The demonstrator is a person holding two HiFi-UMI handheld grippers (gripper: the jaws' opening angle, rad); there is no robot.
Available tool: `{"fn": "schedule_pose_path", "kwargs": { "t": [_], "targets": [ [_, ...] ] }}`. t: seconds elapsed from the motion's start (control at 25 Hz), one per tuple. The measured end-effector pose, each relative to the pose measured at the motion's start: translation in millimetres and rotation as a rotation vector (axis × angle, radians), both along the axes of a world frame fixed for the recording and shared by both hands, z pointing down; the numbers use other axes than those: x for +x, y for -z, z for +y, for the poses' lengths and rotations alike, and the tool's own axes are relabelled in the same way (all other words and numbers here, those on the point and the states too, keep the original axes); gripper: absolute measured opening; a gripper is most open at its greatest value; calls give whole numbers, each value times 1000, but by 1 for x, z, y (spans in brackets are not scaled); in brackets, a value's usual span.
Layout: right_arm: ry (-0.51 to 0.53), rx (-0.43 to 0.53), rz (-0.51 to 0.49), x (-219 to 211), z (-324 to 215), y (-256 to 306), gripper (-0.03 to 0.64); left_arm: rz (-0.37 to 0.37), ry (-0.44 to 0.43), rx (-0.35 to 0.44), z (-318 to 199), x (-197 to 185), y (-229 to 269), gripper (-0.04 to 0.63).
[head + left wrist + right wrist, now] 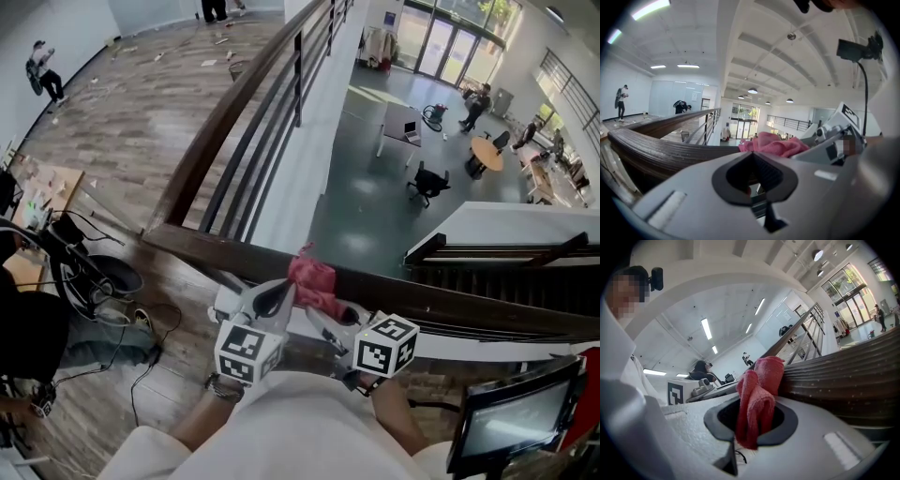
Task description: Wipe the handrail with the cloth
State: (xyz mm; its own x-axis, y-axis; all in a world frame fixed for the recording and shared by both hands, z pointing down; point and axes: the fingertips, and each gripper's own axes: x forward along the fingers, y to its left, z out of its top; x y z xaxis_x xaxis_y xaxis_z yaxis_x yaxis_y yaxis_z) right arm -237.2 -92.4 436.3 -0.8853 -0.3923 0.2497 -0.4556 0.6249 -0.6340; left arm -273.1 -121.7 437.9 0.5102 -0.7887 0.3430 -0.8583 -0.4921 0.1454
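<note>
Right gripper [757, 411]: jaws clamped on the cloth [759, 390], a fold bunched between the pads and the rest standing up past the tips. Head view can't confirm this, since the cloth [314, 279] covers the right gripper [328, 317] tips there.
Left gripper [751, 154]: jaws together, nothing between them. In head view the left gripper [275, 295] sits just left of the cloth, tip at the rail's near edge; can't tell if it touches.
Both forearms are cut off at the bottom edge of the frame.
Cloth lies on top of the handrail [450, 305], draped over the near side. Left gripper view shows the cloth [776, 144] as a lump on the handrail [656, 150], underside hidden.
Monitor [511, 417] at lower right is clipped by the frame.
Rail top is bare to the right of the cloth out to the frame edge. To the left it reaches a corner, where a second rail runs off into the distance. Cables [94, 281] lie on the floor at left.
Beyond the rail is a drop to the lower floor [375, 187]; detail there is too small to make out.
</note>
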Motion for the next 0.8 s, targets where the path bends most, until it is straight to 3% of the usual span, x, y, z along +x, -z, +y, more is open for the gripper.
{"fn": "schedule_pose_path", "kwargs": {
  "t": [0.8],
  "targets": [
    [-65, -15, -13, 31, 5, -2, 61, -6, -70, 7, 5, 32, 0, 6]
  ]
}}
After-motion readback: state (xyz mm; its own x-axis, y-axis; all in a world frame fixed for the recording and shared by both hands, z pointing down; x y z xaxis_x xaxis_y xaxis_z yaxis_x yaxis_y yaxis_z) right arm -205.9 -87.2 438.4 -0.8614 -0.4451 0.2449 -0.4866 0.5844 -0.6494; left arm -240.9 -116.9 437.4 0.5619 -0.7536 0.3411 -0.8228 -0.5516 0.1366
